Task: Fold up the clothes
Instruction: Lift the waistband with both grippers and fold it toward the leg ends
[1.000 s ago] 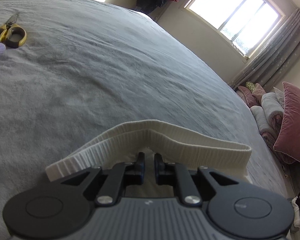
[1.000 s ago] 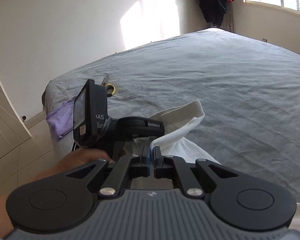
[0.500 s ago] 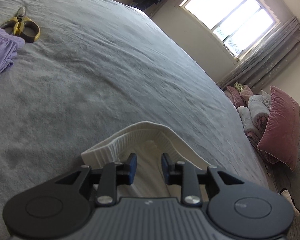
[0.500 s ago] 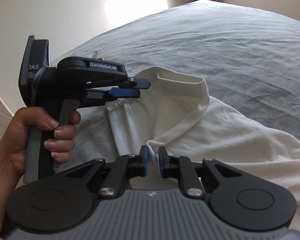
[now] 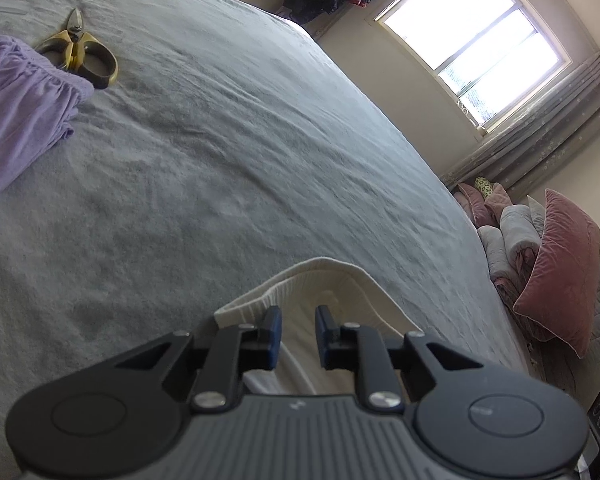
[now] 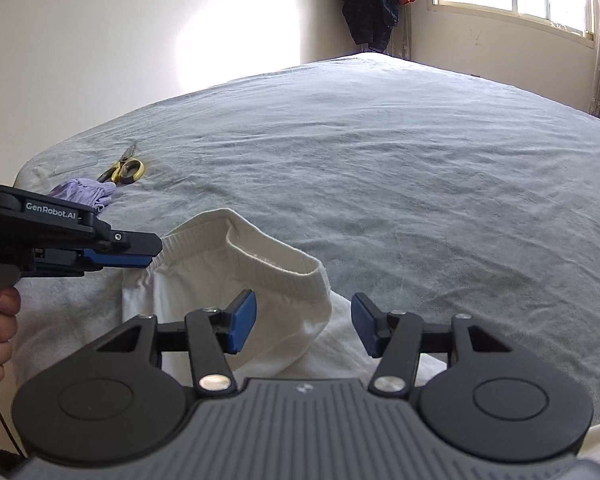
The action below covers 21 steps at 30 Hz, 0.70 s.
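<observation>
Lying on grey bed [image 6: 420, 184], white garment [image 6: 236, 272] beneath both tools' closing jaws

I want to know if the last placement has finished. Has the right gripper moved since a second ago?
Yes. The right gripper has come away from the left gripper; the white garment now lies flat on the bed, and its closing jaws stand clear of it.

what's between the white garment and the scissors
In the right wrist view, a crumpled purple cloth lies between the white garment and the scissors.
</observation>
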Each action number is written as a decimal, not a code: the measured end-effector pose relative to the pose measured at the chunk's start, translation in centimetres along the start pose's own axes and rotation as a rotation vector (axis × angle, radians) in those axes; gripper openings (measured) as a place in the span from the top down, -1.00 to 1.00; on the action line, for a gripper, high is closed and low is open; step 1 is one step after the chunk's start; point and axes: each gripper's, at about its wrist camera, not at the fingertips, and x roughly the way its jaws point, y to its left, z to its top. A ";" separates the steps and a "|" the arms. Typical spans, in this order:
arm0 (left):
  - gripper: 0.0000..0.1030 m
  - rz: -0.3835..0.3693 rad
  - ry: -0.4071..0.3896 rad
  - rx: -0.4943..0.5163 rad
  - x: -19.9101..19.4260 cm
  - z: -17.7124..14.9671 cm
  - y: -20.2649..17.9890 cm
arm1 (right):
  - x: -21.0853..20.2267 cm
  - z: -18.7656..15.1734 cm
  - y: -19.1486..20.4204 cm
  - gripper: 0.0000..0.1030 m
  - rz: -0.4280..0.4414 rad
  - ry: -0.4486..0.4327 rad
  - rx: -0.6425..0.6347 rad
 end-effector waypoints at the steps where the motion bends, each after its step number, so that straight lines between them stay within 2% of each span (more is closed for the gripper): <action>1: 0.65 -0.003 0.010 -0.008 0.1 0.0 0.2 | 0.1 0.1 0.1 0.60 0.013 0.002 0.011; 3: 0.62 -0.031 0.043 -0.042 0.2 0.1 0.6 | 0.1 0.4 0.3 0.68 0.046 0.002 0.031; 5: 0.38 -0.081 0.064 -0.083 0.3 0.2 1.1 | -0.2 0.7 1.3 0.71 0.090 -0.003 0.032; 7: -0.01 -0.161 0.081 -0.148 0.3 0.3 1.7 | -0.2 0.9 2.6 0.75 0.118 0.000 0.004; 11: -0.24 -0.296 0.116 -0.259 0.5 0.1 2.6 | 0.0 1.1 5.1 0.76 0.170 0.009 -0.045; 13: -0.33 -0.318 0.133 -0.272 0.5 -0.1 2.7 | 0.2 1.0 6.1 0.77 0.187 0.014 -0.060; 16: -0.32 -0.306 0.148 -0.256 0.6 -0.5 2.3 | 0.6 0.9 7.3 0.79 0.211 0.020 -0.072; 18: -0.24 -0.278 0.146 -0.241 0.6 -0.8 2.1 | 0.7 0.9 7.8 0.80 0.224 0.023 -0.073; 21: 0.41 -0.224 0.157 -0.235 1.1 -1.2 1.9 | 0.8 0.7 8.3 0.80 0.230 0.024 -0.078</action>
